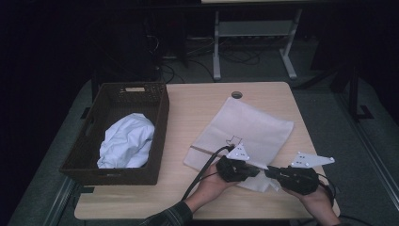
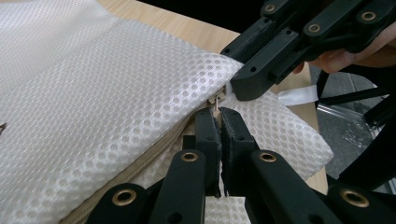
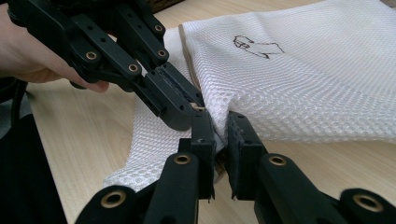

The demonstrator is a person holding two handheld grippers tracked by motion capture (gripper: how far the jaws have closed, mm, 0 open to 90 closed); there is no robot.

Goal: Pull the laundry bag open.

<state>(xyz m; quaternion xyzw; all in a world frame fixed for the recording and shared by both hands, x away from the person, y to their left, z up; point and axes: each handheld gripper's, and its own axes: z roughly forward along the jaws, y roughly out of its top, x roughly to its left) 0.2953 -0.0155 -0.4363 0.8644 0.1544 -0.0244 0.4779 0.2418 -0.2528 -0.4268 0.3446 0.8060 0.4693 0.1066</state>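
A white mesh bag (image 1: 249, 127) with a tan zipper (image 2: 154, 154) lies flat on the wooden table (image 1: 197, 108). At the bag's near corner the two grippers meet tip to tip. My left gripper (image 2: 219, 119) is shut on the small metal zipper pull (image 2: 215, 100) at the zipper's end. My right gripper (image 3: 220, 123) is shut on a fold of the mesh bag (image 3: 303, 79) right beside that pull. From above, the left gripper (image 1: 258, 171) and the right gripper (image 1: 269, 172) sit near the table's front edge, each in a hand.
A dark woven basket (image 1: 157, 110) stands on the left of the table with a pale blue cloth (image 1: 127, 141) bundled inside. A round cable hole (image 1: 236, 94) sits near the far edge. Bare wood lies between basket and bag.
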